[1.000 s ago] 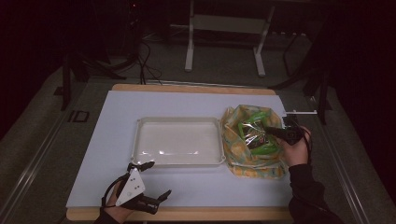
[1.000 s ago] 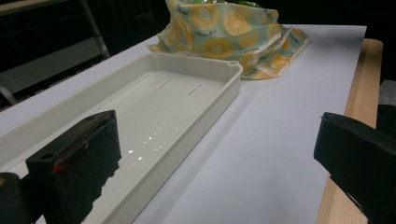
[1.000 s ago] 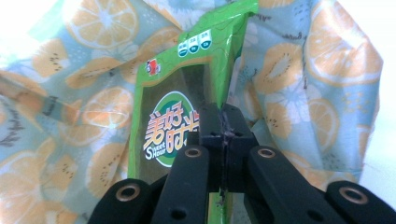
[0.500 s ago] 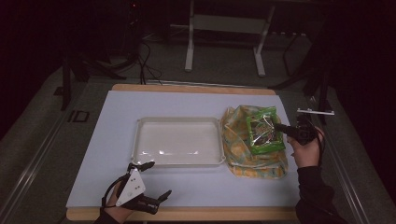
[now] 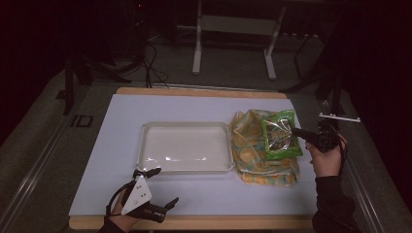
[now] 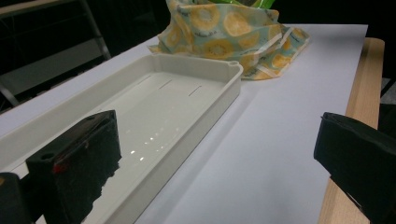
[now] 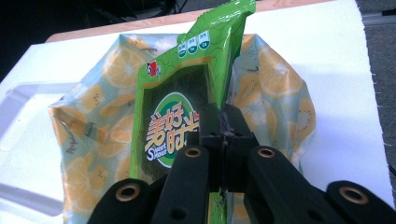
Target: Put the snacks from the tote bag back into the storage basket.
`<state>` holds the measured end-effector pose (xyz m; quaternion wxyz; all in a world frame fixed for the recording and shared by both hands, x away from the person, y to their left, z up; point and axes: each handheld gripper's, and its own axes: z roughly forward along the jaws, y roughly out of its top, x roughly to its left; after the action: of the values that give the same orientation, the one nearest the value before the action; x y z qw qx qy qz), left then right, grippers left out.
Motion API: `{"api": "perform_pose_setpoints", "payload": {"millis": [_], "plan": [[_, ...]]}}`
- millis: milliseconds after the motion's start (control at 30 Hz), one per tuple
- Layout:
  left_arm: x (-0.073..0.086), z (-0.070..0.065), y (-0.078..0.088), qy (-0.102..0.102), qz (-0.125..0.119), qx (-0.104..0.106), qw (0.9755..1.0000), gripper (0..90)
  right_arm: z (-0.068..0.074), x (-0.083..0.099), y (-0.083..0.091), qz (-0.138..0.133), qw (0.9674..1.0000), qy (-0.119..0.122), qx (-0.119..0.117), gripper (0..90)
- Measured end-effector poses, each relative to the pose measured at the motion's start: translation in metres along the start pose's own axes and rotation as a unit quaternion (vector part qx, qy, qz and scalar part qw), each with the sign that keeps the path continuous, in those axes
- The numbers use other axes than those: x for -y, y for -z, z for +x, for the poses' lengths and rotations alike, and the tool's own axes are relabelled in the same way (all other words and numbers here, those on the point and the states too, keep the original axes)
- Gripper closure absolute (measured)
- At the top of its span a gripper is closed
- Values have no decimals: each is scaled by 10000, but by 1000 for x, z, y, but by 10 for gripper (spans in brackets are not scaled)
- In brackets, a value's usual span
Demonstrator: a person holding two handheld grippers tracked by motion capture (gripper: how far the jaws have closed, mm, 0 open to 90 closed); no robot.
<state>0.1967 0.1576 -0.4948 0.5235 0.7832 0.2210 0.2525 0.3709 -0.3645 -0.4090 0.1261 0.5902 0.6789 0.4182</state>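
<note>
**Snack packet lifted clear of the bag**

We have the green snack packet [image 7: 187, 93] pinched by its right edge in our right gripper [image 5: 297, 132], jaws closed tight on the foil. It hangs just above the lemon-print cloth bag [image 5: 252, 160], which lies slumped on the white mat [image 5: 194, 104] to the right of the tray [image 5: 145, 145].

A second ago the packet sat low in the bag's mouth with our hand over it. Now it is raised and drawn toward the table's right edge, its whole face showing. We judge the packet is out of the bag, or nearly so; the lower end may still brush the cloth.

The tray is empty and touches the bag's left side. Likely next: carry the packet left and set it there.

Our left gripper [image 5: 163, 206] has not moved, resting at the near edge of the mat, jaws spread wide, holding nothing.
</note>
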Motion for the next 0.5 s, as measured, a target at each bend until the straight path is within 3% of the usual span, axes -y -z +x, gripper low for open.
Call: {"api": "perform_pose_setpoints", "payload": {"millis": [500], "plan": [[0,0,-3,0,17,17,10000,11,8,-4,21,-248,9997,-51,-67,891]]}}
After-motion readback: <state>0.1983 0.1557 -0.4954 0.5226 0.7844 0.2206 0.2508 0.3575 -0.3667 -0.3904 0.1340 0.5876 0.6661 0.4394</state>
